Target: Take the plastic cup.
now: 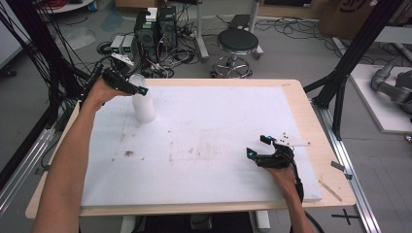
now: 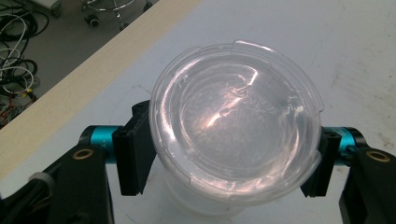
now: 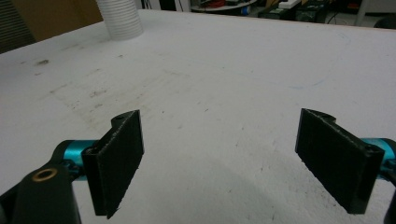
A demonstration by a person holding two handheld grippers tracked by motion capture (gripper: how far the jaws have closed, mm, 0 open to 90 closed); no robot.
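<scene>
Upper left of the high view: a translucent white plastic cup with a clear lid (image 1: pixel 143 100) is stood upright on the white foam board (image 1: pixel 209 141), w/ the left gripper (image 1: pixel 130 86) brought down around its top. In the left gripper view the cup (image 2: pixel 236 126) is flanked by both pads just under the rim; whether it's actually clamped can't be told — prob. lined up for a lift. Lower right, the right gripper (image 1: pixel 258 147) is held low over the board, jaws wide apart, nothing between, apparently parked. Board is scuffed and stained, laid on a pale wood table (image 1: pixel 301 107). Beyond: a black round stool (image 1: pixel 237 41), computer towers (image 1: pixel 155 29), cables across the grey floor.
</scene>
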